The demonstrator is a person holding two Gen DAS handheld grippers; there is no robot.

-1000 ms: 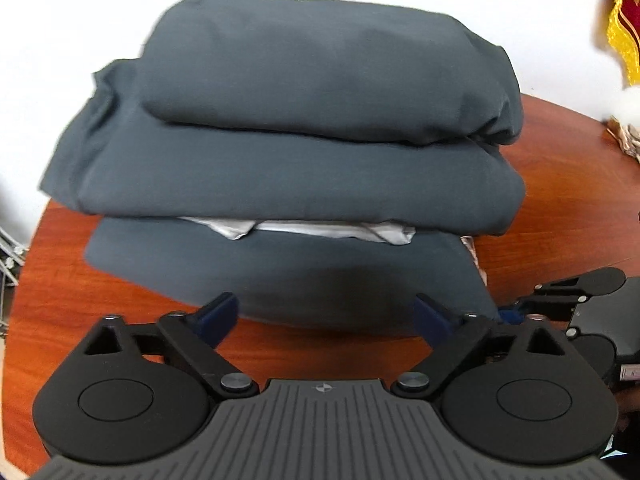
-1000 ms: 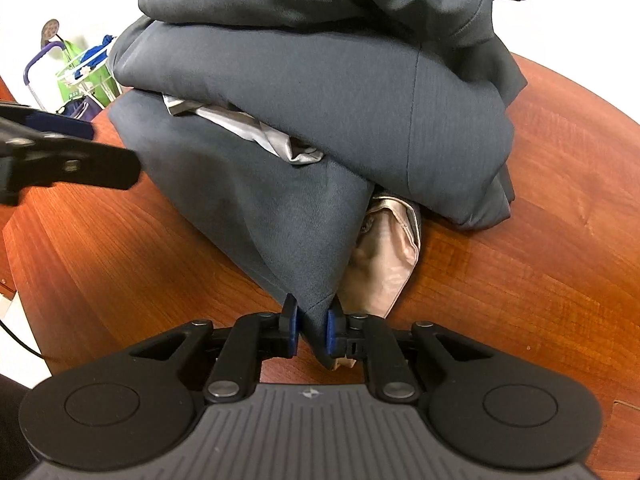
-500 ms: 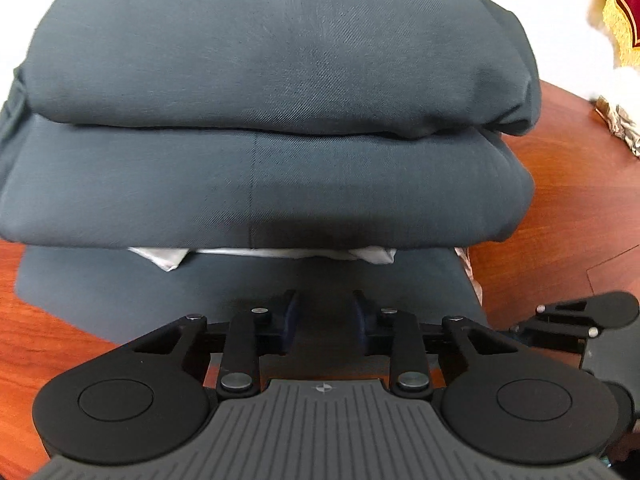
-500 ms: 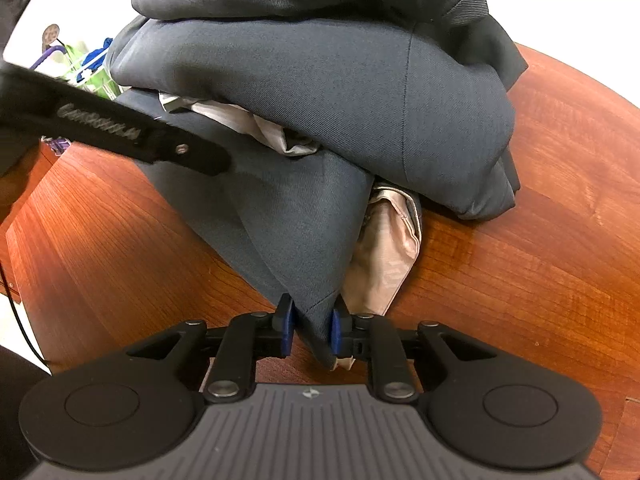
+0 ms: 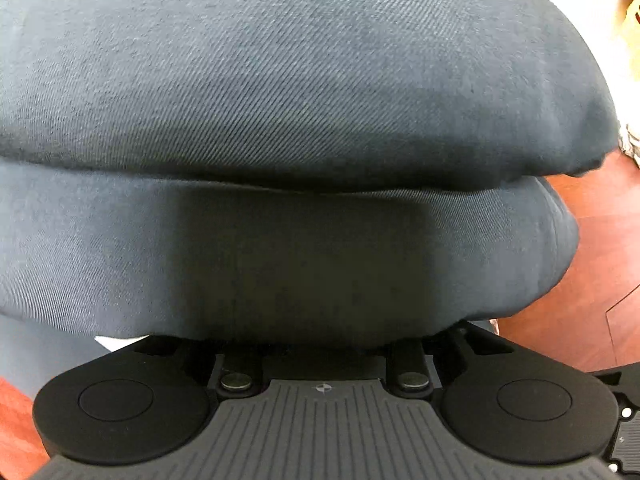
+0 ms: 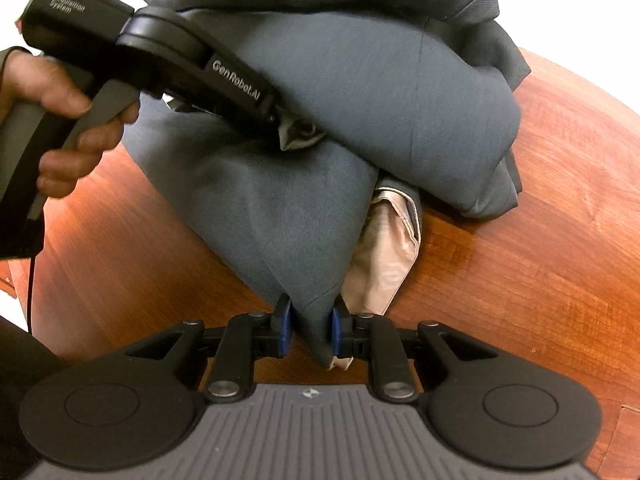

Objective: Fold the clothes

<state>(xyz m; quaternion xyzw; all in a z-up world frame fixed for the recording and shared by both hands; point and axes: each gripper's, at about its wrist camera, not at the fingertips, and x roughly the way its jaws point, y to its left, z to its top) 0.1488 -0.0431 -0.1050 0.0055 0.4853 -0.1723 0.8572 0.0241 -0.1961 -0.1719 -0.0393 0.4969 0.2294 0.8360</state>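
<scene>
We see a pile of dark grey-blue trousers (image 6: 360, 92) lying folded in thick layers on the reddish wooden counter (image 6: 540, 240), near its rounded edge. In the right wrist view our right tool (image 6: 308, 326) is clenched on a pointed corner of the lowest grey layer, its blue-padded fingers (image 6: 284, 324) pressed against the cloth from both sides, just above the counter. Right beside that corner, a piece of beige lining (image 6: 384, 256) hangs out from under the pile and rests on the wood, touching the right-hand finger.

Our left tool (image 6: 276, 114) shows in the same view as a black body with white lettering, held in our left hand (image 6: 68, 120). Its front end is pushed in between the lower layer and the thick folded layer above it, next to a bit of pale lining (image 6: 300, 134) that peeks out there. The tips are buried in the cloth, so we cannot tell whether that tool is released or clenched.

The left wrist view is almost filled by two fat rolls of the same grey cloth (image 5: 300, 100), one stacked on the other, with the twill weave sharp on the upper roll. The lower roll bulges over the front of the tool's body and hides the fingers completely. A strip of the counter (image 5: 592, 280) shows at the right edge, and a small patch at the lower left.
</scene>
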